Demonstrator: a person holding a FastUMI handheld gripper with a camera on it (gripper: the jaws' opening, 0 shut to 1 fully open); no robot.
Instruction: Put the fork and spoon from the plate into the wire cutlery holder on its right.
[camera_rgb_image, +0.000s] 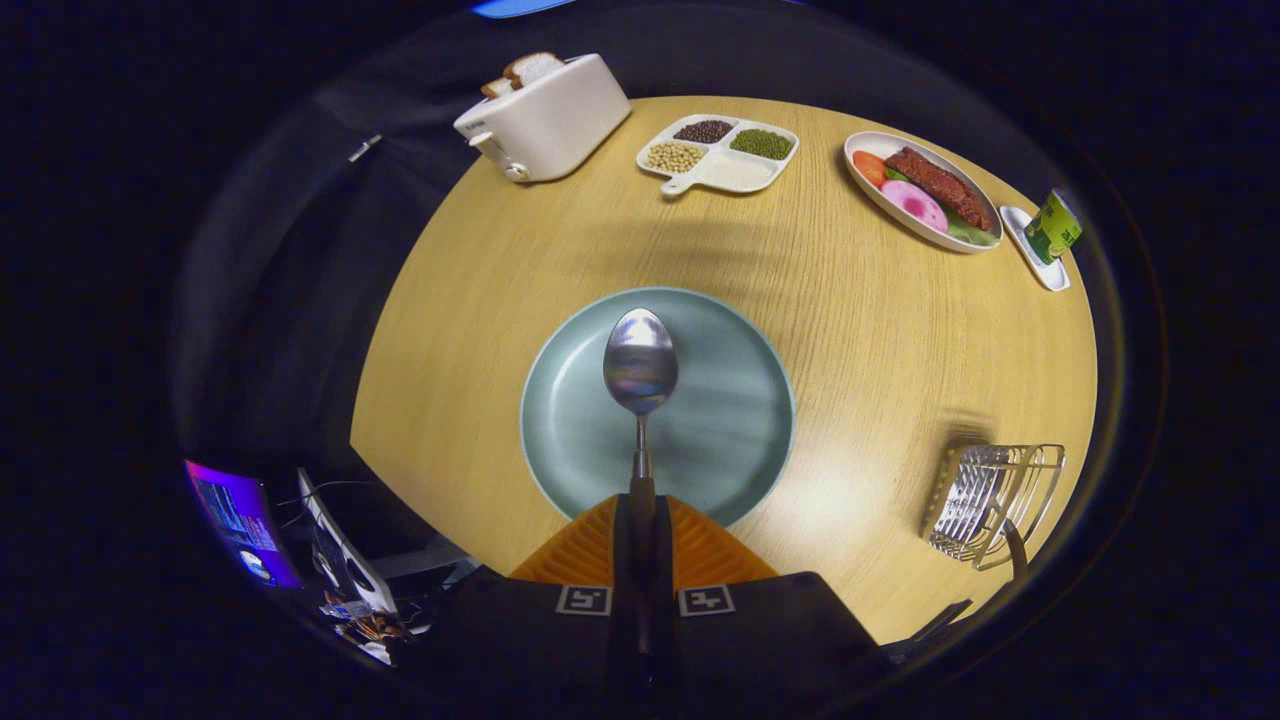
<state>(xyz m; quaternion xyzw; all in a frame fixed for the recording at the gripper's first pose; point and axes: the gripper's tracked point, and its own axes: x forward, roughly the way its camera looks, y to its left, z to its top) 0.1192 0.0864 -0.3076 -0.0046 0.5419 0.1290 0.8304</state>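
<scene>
Holding a spoon above the plate

Gripping a spoon (640, 385) by its dark handle, the gripper (641, 520) has its two fingers closed together with the handle pinched between them. The spoon points straight ahead from the fingertips, its shiny bowl facing the camera. Beneath the spoon lies a round, pale green plate (740, 420) on a light wooden table (860, 330); the spoon's bowl sits over the plate's middle, and whether it touches the plate cannot be told. To the right of the plate, well apart from it and near the table's edge, stands the wire cutlery holder (990, 500), with a dark handle showing at its near side. Beyond the plate, at the far side of the table, a white toaster (545, 120) holds slices of bread. Next to it on the right is a white divided tray (722, 152) of beans and grains. Farther right is an oval dish (925, 190) of food, and beside that a small white dish carrying a green packet (1054, 226).
</scene>
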